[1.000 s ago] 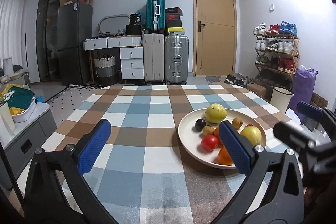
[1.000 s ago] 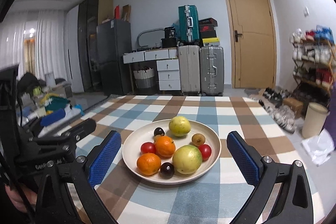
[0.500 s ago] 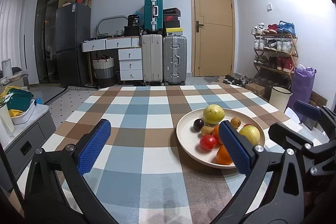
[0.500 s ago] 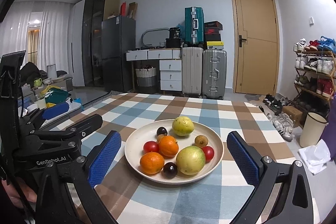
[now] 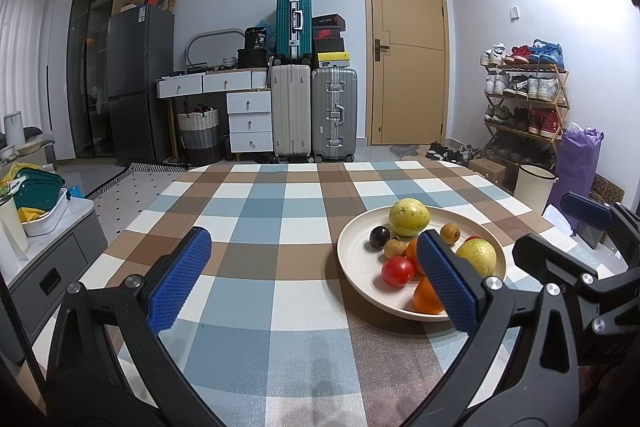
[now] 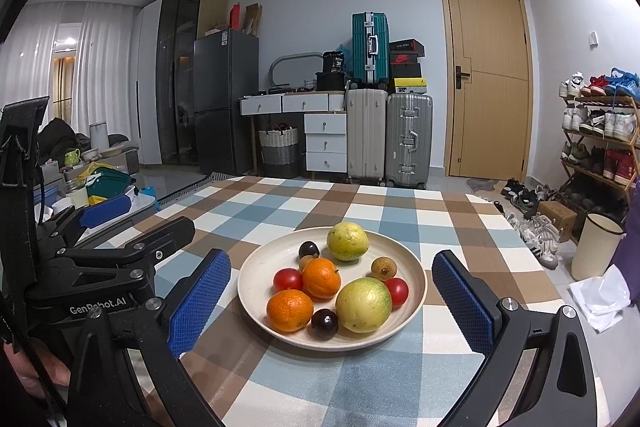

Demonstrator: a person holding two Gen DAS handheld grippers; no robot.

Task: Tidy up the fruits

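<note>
All the fruit lies together on a cream plate (image 6: 416,279) on the checked tablecloth (image 5: 256,211): two yellow-green round fruits, two oranges (image 6: 321,277), two tomatoes, two dark plums and two small brown fruits, none loose on the cloth. The right gripper (image 6: 331,303) faces the plate squarely, its blue pads spread wide with the plate framed between them and nothing held. The left gripper (image 5: 312,279) is also wide open and empty, but it points at bare cloth, with the plate off to its right, partly behind its right pad. So the right gripper is the better lined up with the fruit, straight ahead of it. The fruits are round, with no long axis to match. The gathered plate fits either a finished tidy-up or fruit awaiting sorting elsewhere.
</note>
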